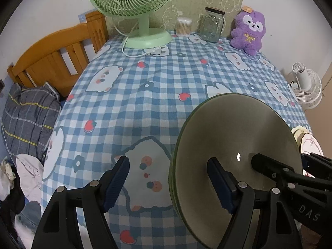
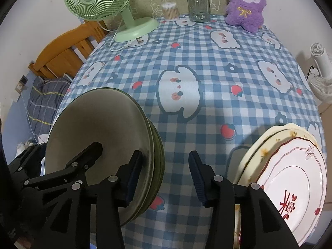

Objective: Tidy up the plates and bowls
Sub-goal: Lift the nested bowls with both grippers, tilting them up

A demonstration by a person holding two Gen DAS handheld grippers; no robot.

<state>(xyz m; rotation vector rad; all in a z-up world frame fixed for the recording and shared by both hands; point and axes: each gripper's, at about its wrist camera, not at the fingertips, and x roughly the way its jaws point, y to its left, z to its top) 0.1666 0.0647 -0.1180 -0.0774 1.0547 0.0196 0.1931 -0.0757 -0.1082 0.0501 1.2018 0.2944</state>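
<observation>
The green plates (image 2: 99,137) sit in a neat stack on the checked cloth (image 1: 157,108), near its front edge, with the patterned plates (image 2: 290,176) stacked apart to their right; like seems sorted with like, which fits the tidying job. The left gripper (image 1: 168,186) hangs wide open at the green stack's left rim: one finger is over bare cloth, the other over the top plate, so the rim lies between the jaws, yet the pads press on nothing. The right gripper (image 2: 166,176) is also open and holds nothing; its fingers straddle the strip of cloth between the two stacks, the left one over the green stack's right rim. I judge that both tools bracket the green stack from either side, perhaps to settle or square it. The fan (image 1: 132,6), jar (image 1: 211,25) and plush toy (image 1: 249,33) stand along the far edge, well clear of the work. The only legible writing is "DAS" on the right gripper's body, seen from the left wrist; a red motif on the white plate cannot be read.
</observation>
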